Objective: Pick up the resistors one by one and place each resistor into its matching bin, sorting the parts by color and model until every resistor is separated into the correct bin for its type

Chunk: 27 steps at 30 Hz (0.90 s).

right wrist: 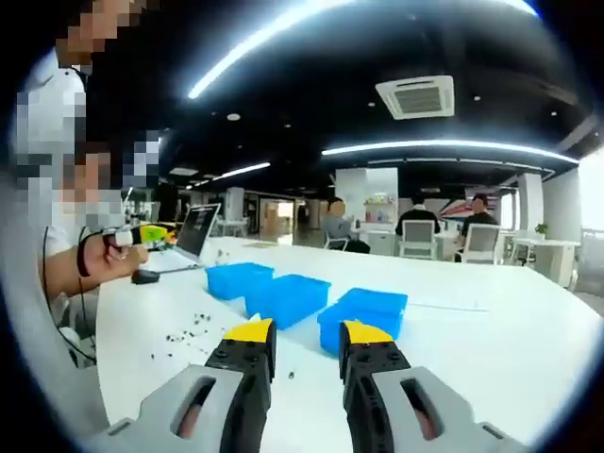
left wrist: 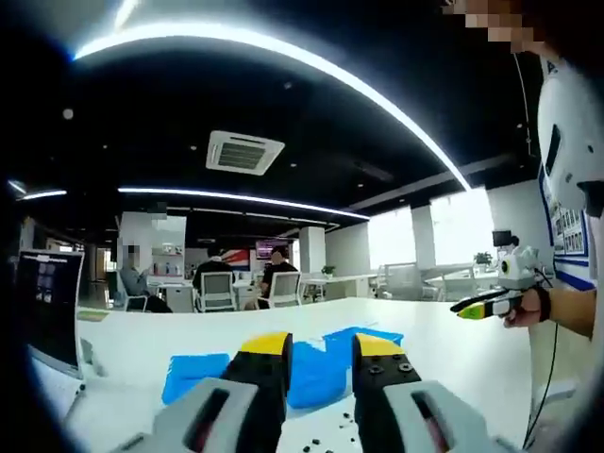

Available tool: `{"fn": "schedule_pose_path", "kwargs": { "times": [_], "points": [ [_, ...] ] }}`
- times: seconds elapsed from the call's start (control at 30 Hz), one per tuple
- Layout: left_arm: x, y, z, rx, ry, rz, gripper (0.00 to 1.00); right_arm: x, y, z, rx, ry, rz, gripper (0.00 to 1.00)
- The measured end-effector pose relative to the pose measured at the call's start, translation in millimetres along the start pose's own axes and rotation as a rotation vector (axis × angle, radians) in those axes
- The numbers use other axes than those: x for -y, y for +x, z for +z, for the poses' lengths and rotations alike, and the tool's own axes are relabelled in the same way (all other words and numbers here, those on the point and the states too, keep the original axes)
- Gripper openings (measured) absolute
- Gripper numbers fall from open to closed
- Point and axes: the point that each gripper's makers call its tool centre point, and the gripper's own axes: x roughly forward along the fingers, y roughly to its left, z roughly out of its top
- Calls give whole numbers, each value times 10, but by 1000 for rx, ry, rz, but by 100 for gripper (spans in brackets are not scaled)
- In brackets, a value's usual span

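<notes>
In the left gripper view your left claw (left wrist: 317, 351) stands open and empty above the white bench (left wrist: 444, 344). The blue bins (left wrist: 321, 363) lie just past its tips, and a few dark resistors (left wrist: 342, 422) speckle the bench low between the jaws.

In the right gripper view your right claw (right wrist: 307, 340) is open too, holding nothing. The resistors (right wrist: 193, 326) lie scattered ahead and left of it, the bins (right wrist: 283, 297) straight ahead. The left claw looks nearer to them.

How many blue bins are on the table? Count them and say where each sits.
3. In the right gripper view: a far-left bin, a middle bin, and a right bin behind the right gripper. None seems hidden.
</notes>
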Motion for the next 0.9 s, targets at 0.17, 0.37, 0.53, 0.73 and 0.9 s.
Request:
{"fn": "schedule_pose_path", "kwargs": {
  "times": [0.17, 0.37, 0.53, 0.73, 0.9],
  "points": [
    [14, -12, -28, -4, -4, -4, 27, -31, -1, -1, -7, -6, 8, 29],
    [43, -49, -15, -2, -2, -8, 27, -60, 7, -3, -12, -16, 18, 29],
    [52, -63, -86, -25, 27, 2, 27, -69, 27, -22, -50, -52, 41, 28],
    [62, -92, -141, -39, 23, -3, 27, -83, 113, -134, -169, -110, 97, 27],
    [52, -161, -175, -41, 27, -8, 27, -62, 230, -265, -260, -92, 145, 24]
  ]
}}
